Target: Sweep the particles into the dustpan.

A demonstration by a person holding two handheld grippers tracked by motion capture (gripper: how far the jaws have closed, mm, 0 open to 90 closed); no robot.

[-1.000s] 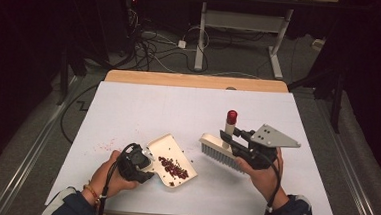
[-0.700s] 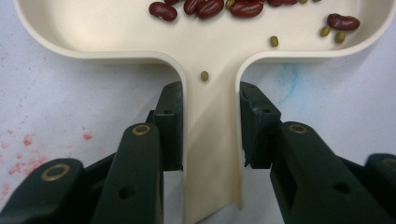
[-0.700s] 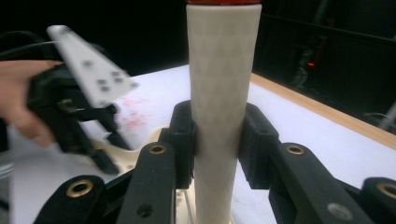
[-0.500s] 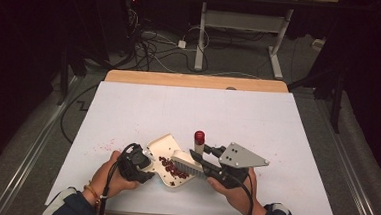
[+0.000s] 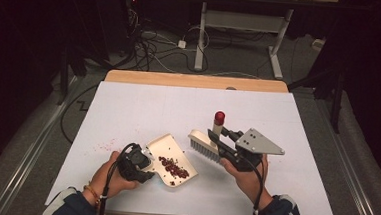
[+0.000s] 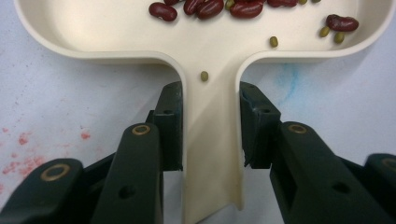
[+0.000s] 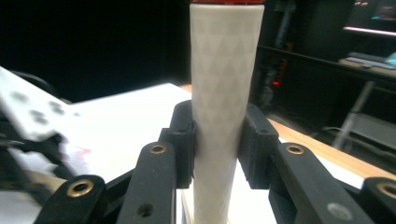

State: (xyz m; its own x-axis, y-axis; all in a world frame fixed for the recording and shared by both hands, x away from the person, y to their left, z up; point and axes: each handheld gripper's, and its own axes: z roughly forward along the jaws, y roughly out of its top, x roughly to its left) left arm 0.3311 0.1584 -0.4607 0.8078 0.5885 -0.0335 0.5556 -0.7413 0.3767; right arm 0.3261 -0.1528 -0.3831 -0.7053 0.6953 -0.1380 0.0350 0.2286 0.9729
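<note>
A cream dustpan (image 5: 163, 148) lies on the white table and holds several red kidney beans (image 5: 174, 167) and a few small green ones. My left gripper (image 5: 144, 166) is shut on its flat handle (image 6: 212, 140); the pads press both sides of it, left gripper (image 6: 212, 126). To the right, the right gripper (image 5: 220, 138) is shut on the upright white handle (image 7: 226, 84) of a brush, right gripper (image 7: 218, 140). The handle ends in a red cap (image 5: 219, 117). Its bristle head (image 5: 202, 144) sits just right of the dustpan, a small gap apart.
Faint red stains (image 5: 107, 145) mark the table left of the dustpan, and a blue smudge (image 6: 285, 77) lies beside its handle. A wooden strip (image 5: 195, 81) runs along the far table edge. Cables and desk legs stand on the dark floor beyond.
The right gripper swept the brush left to the dustpan's mouth, then drew it back right and slightly away. The left gripper and dustpan stayed put.
</note>
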